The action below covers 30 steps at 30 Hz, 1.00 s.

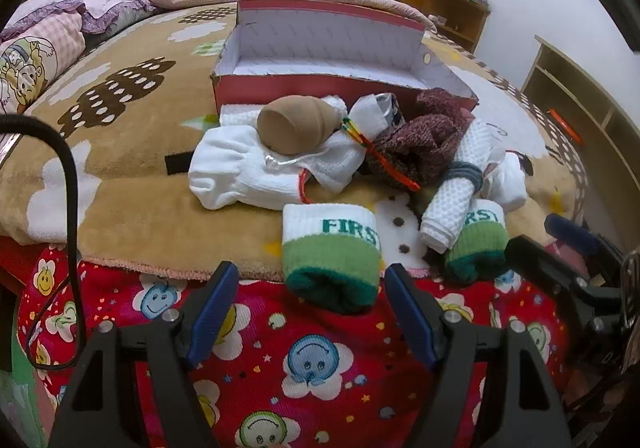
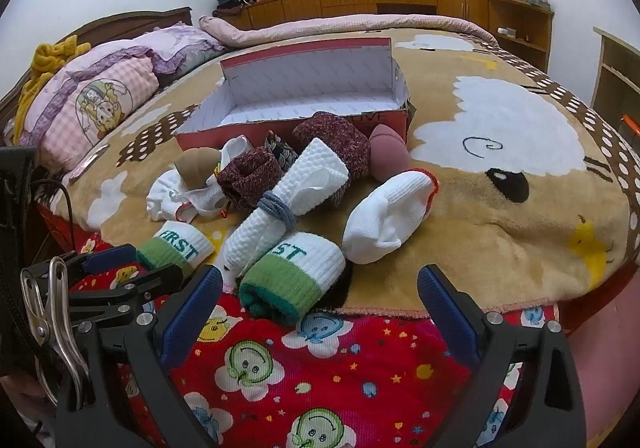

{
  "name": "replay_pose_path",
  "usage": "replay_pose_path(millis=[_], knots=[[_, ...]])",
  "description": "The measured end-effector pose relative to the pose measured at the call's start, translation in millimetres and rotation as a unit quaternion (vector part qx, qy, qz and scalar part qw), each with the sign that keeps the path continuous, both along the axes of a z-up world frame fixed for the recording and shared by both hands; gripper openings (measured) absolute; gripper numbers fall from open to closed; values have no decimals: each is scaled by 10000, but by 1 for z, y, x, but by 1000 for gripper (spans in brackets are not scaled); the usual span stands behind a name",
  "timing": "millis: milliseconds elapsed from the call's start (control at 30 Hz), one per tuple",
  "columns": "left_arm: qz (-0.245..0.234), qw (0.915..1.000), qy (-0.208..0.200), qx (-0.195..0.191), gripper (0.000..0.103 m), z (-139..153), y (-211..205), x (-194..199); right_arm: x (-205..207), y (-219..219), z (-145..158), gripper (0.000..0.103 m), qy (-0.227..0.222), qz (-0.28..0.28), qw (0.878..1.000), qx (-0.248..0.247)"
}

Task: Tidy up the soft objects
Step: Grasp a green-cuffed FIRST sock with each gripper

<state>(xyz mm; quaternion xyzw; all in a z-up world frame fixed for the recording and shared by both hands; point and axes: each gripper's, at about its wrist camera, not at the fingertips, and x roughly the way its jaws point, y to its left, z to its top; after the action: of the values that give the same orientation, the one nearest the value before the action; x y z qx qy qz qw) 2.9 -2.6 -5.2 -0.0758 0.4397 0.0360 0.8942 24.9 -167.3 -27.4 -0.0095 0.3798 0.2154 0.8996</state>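
Green-and-white rolled socks are what it all turns on, I think; one sock roll (image 1: 332, 252) sits dead ahead of the left tool (image 1: 310, 312), just past its fingertips, dark green end pointing back at the tool and the roll's length running near-to-far along the reach; the other sock roll (image 2: 292, 272) lies just ahead of the right tool (image 2: 320, 308), but off to the left of its gap and angled; both tools are wide open, holding nothing, hovering over the red quilt (image 2: 320, 376) at the bed's near edge.

So the left one looks better lined up; my guess is it goes first.

Stuff around: a rolled white towel (image 2: 288, 200) with a band leans on the second roll; white gloves (image 1: 240, 168), a tan bundle (image 1: 294, 124) and a maroon knit (image 1: 416, 140) are piled further back; the open red box (image 1: 320, 60) sits beyond the pile, so anything carried there has to go over it.
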Motion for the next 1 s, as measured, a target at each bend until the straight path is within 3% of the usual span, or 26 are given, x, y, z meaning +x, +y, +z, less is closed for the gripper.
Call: replay_pose_path(millis=[633, 733, 1000], knots=[[-98, 9999, 89, -97, 79, -2, 1, 0, 1, -3, -1, 100, 17, -19, 10000, 17], [-116, 9998, 51, -154, 79, -1, 2, -1, 3, -3, -3, 93, 86, 10, 10000, 45], [-192, 9997, 56, -167, 78, -1, -1, 0, 1, -2, -4, 87, 169, 87, 9998, 53]])
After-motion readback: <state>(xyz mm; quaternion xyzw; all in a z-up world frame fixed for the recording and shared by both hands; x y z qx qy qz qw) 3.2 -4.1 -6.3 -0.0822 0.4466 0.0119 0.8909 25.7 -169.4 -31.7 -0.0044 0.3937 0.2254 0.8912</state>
